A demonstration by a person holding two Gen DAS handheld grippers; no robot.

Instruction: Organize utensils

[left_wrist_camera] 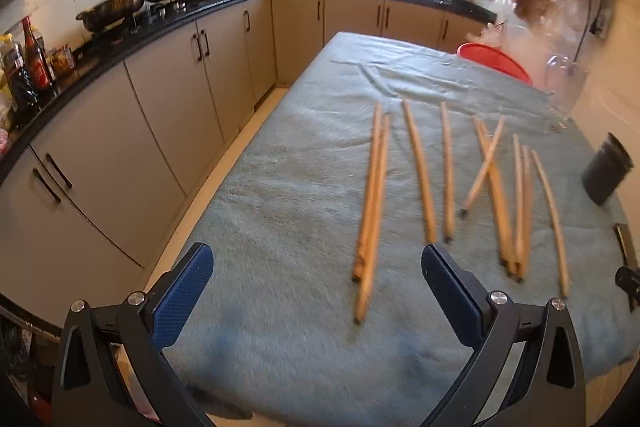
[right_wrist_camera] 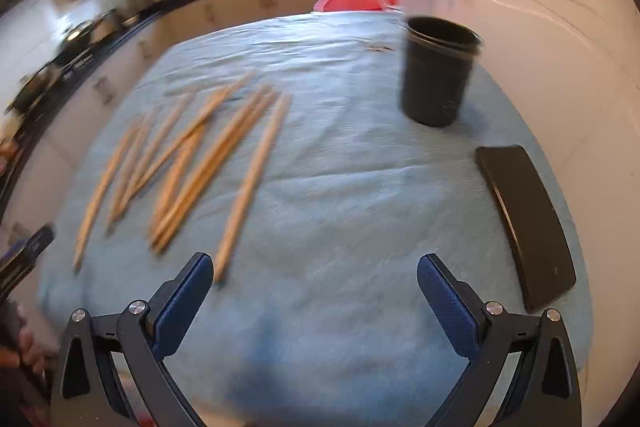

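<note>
Across the cloth-covered surface (left_wrist_camera: 280, 187) lie wooden chopsticks (left_wrist_camera: 448, 179), spread in loose pairs and singles, two of them crossed; none is held. Over the near edge, the left hand-held gripper (left_wrist_camera: 316, 291) is spread wide with nothing between its blue pads (left_wrist_camera: 182, 295), the closest pair of sticks lying just ahead. Further right, the right hand-held gripper (right_wrist_camera: 314, 295) is likewise wide and empty. Beyond it stands an upright black cup (right_wrist_camera: 438, 71), with a flat black case (right_wrist_camera: 528, 223) near the wall.
</note>
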